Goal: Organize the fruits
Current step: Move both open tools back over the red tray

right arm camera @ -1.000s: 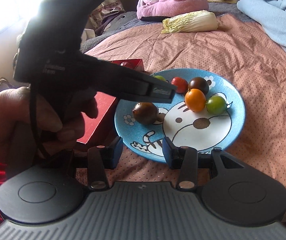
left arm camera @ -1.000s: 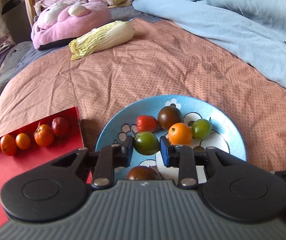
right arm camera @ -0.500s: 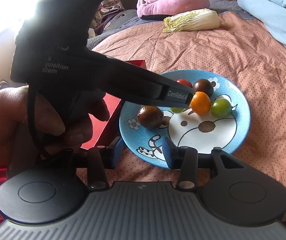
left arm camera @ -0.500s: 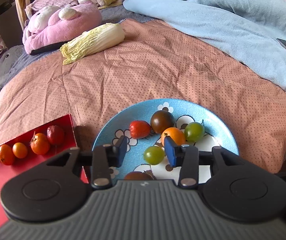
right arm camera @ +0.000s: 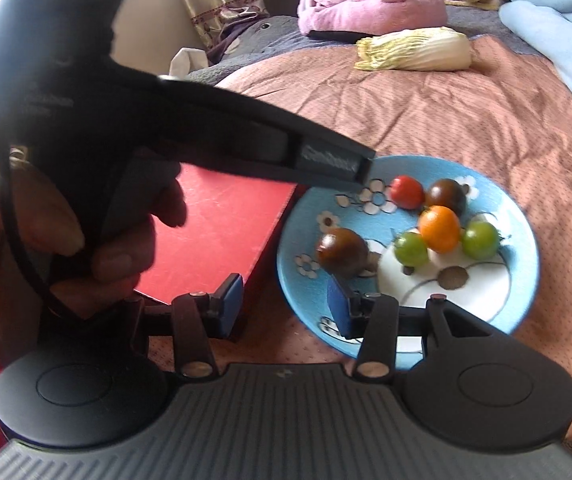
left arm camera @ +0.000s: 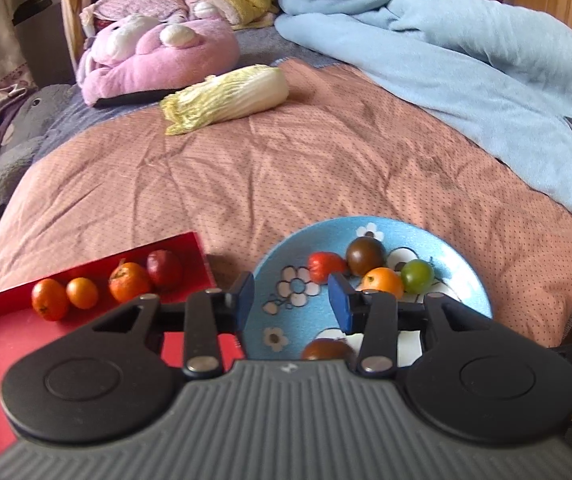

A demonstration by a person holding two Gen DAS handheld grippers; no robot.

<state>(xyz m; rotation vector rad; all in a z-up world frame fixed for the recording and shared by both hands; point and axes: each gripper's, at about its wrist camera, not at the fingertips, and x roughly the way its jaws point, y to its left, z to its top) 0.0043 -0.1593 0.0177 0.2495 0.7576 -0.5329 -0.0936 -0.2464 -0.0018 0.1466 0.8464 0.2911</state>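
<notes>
The fingers [left arm camera: 243, 296] of the left gripper [left arm camera: 292, 300] are standing apart with nothing between them; its jaws have just been opening, and the blue pads are hovering over the near left part of the blue plate [left arm camera: 462, 276]. The fingers [right arm camera: 230, 300] of the right gripper [right arm camera: 284, 306] are also standing apart and empty, having just been opening a little; one pad is hanging before the corner of the red tray [right arm camera: 222, 224], the other before the plate's near rim.

The left wrist view is showing the tray's far end, where two small orange fruits [left arm camera: 82, 292], a larger orange fruit [left arm camera: 129, 281] and a dark red fruit [left arm camera: 165, 269] are lying in a row. The right wrist view is showing only bare red tray surface, since the left gripper's black body and the person's hand [right arm camera: 26, 240] are blocking the rest.

The right wrist view is showing six tomatoes on the plate: a red tomato [right arm camera: 407, 191], a dark brown tomato [right arm camera: 446, 196], an orange tomato [right arm camera: 439, 228], two green tomatoes [right arm camera: 411, 249] flanking it, and a second dark tomato [right arm camera: 342, 252] lying apart near the left rim. In the left wrist view one green tomato is hidden behind the gripper.

The plate and tray are resting just beside each other on a dotted pink bedspread [left arm camera: 286, 168]. A napa cabbage [left arm camera: 226, 98], a pink plush toy [left arm camera: 158, 60] and a light blue blanket [left arm camera: 466, 64] are lying farther back on the bed.
</notes>
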